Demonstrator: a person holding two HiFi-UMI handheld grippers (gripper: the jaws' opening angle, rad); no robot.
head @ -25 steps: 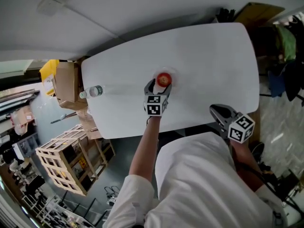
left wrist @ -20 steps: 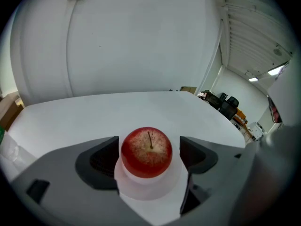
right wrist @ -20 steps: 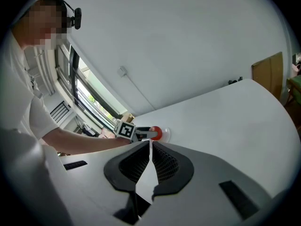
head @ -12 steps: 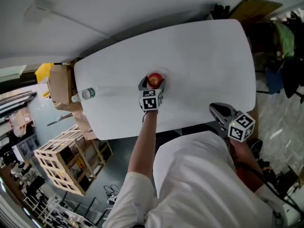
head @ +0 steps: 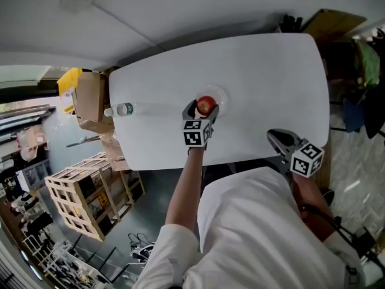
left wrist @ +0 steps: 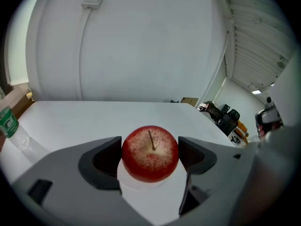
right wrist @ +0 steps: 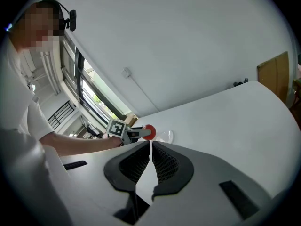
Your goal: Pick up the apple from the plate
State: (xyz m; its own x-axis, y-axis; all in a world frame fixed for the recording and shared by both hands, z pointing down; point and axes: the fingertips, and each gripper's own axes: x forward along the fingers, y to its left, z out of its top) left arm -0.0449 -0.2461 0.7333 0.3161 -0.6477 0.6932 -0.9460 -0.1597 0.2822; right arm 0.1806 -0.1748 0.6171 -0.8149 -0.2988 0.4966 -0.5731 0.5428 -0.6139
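Left gripper view: the apple (left wrist: pixel 150 153) sits between the two jaws of my left gripper (left wrist: pixel 149 155), stem up. One pad presses on each side of the fruit. The jaws stand wide, closed on the apple.

The white plate (left wrist: pixel 133 182) shows directly below the apple, in the gap between the jaws. I cannot tell whether the apple's underside touches it. The white table (left wrist: pixel 70 121) extends ahead of the jaws. A clear bottle with a green label (left wrist: pixel 8 121) stands on the table, well off to the left of this gripper.

Head view: my left gripper reaches out over the middle of the table. My right gripper (head: pixel 278 138) is held at the near table edge, well to the right of the left one. Its jaws are closed together with nothing between them. A cardboard box (head: pixel 90 101) and a wooden crate (head: pixel 81 197) stand beyond the table's left end.
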